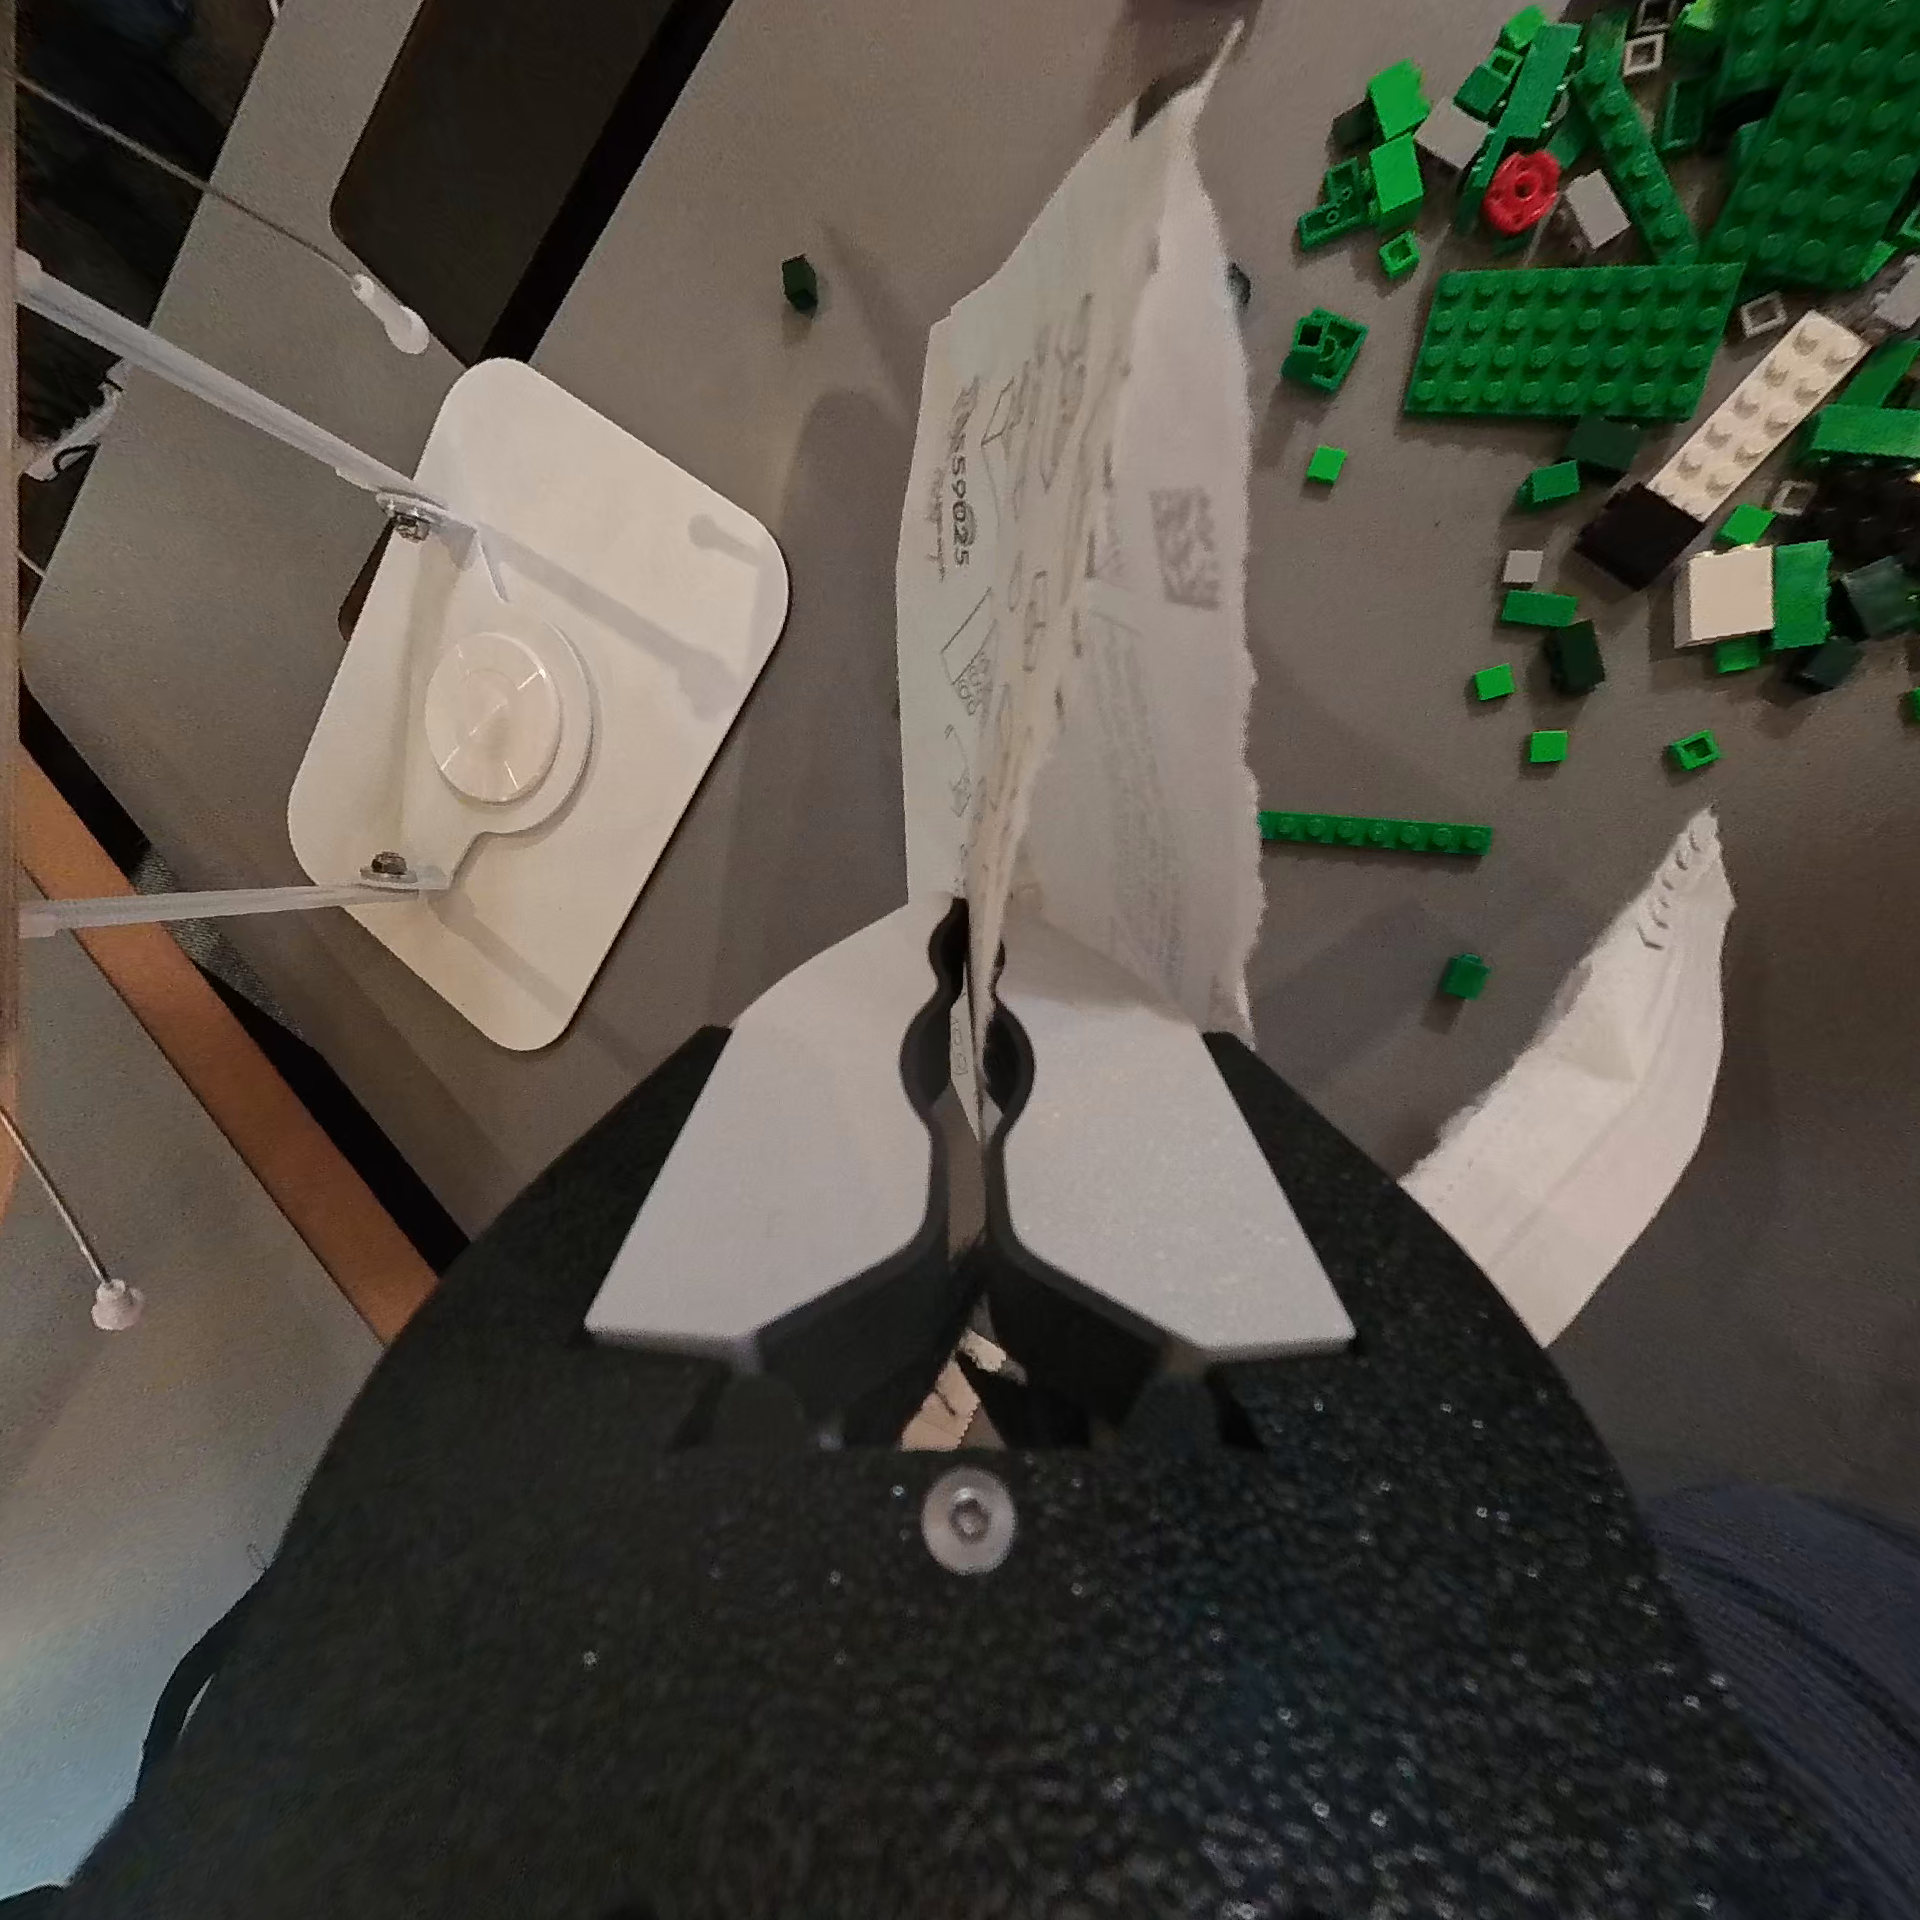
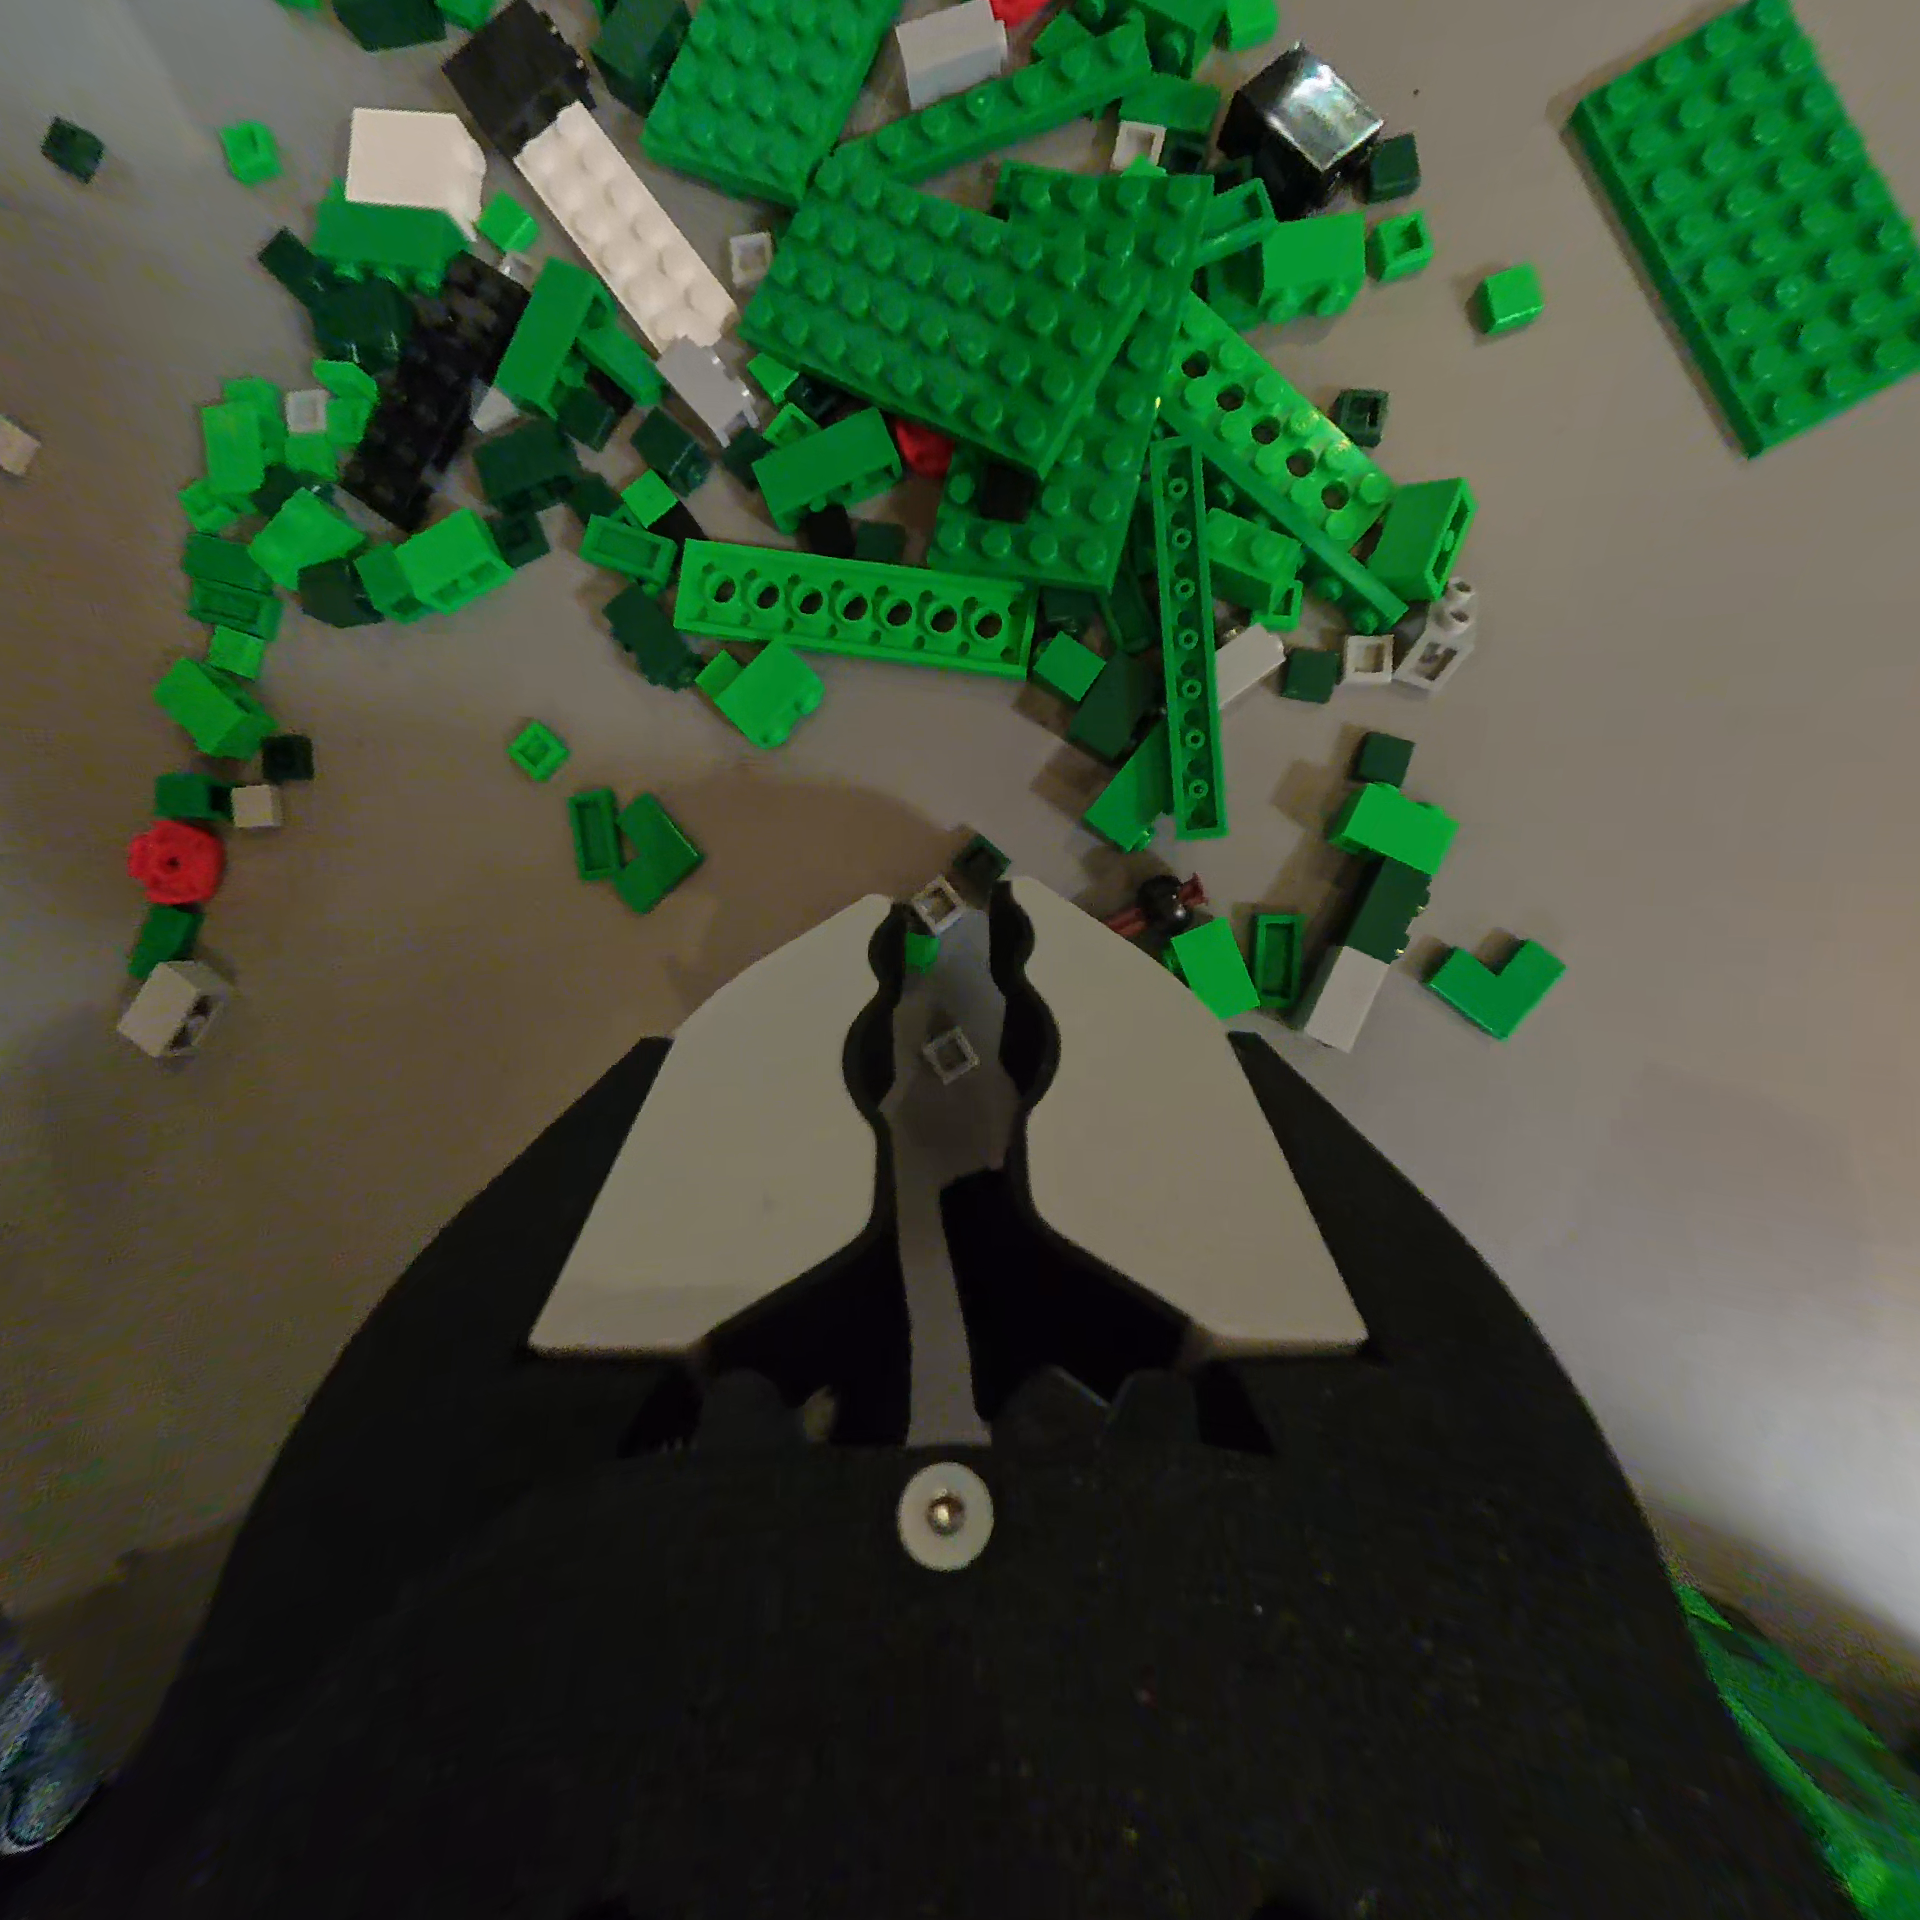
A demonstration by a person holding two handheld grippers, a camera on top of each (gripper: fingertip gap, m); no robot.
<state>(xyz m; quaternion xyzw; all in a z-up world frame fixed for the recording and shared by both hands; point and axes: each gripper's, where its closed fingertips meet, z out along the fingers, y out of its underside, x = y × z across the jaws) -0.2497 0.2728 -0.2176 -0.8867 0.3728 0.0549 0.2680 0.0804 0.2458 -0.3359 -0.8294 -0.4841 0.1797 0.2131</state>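
My left gripper (image 1: 961,920) is shut on a torn white paper bag (image 1: 1070,582) with grey print. It holds the bag up above the grey table (image 1: 790,135), and the paper stands out ahead of the jaws. My right gripper (image 2: 948,909) is slightly open and empty, low over the table at the near edge of a pile of loose green, white, black and grey bricks (image 2: 966,312). A small grey square piece (image 2: 948,1055) lies on the table in the gap between the fingers. Another grey piece (image 2: 933,902) and a tiny green one (image 2: 920,948) lie at the tips.
A white square stand base (image 1: 582,665) with thin rods sits left of the bag, near the table's wooden edge (image 1: 208,1039). A second piece of white paper (image 1: 1579,1091) lies to the right. A large green plate (image 2: 1766,229) lies apart at the far right, and a red round piece (image 2: 175,860) at the left. My right fingertips sit around 35 centimetres from my left ones. My right gripper is the nearer one to the large green plate (image 2: 1766,229): about 15 centimetres, against 35 centimetres.
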